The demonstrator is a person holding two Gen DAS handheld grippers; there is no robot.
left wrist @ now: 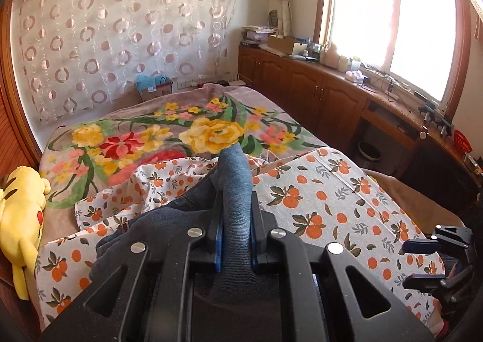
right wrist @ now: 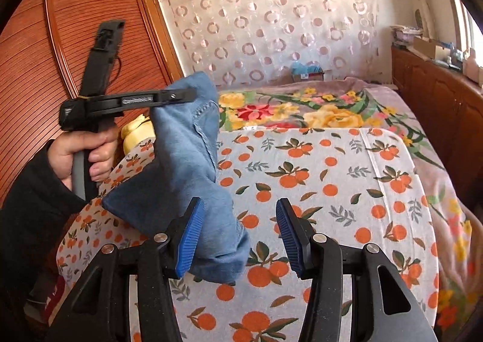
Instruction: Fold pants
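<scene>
Denim is all I have in hand so far: my left gripper [left wrist: 235,239] is clenched on a bunched ridge of the pants [left wrist: 235,191], the blue pads pressing the cloth from both sides. From the right wrist view, the same left gripper [right wrist: 169,100] holds the pants [right wrist: 187,167] up off the bed, with the lighter inside of the fabric and a stitched hem hanging down in a twisted drape. My left hand [right wrist: 81,155] grips the handle below it.

My right gripper [right wrist: 238,236] is released, fingers [right wrist: 190,239] spread wide. The hanging cloth brushes past the left pad, but nothing is caught between the two.

I judge the folding as barely begun. The pants are lifted and crumpled, with no flat panel, no aligned legs and no crease anywhere that I can see. Part of the darker denim trails over the orange-print sheet [left wrist: 332,206], which covers the near end of the bed over the floral blanket [left wrist: 181,130].

What remains, as I read it, is nearly everything: catch a second corner with the right gripper, spread the garment flat on the sheet, lay leg on leg, then fold it across. A yellow plush toy [left wrist: 21,206] lies at the left edge, well clear.
</scene>
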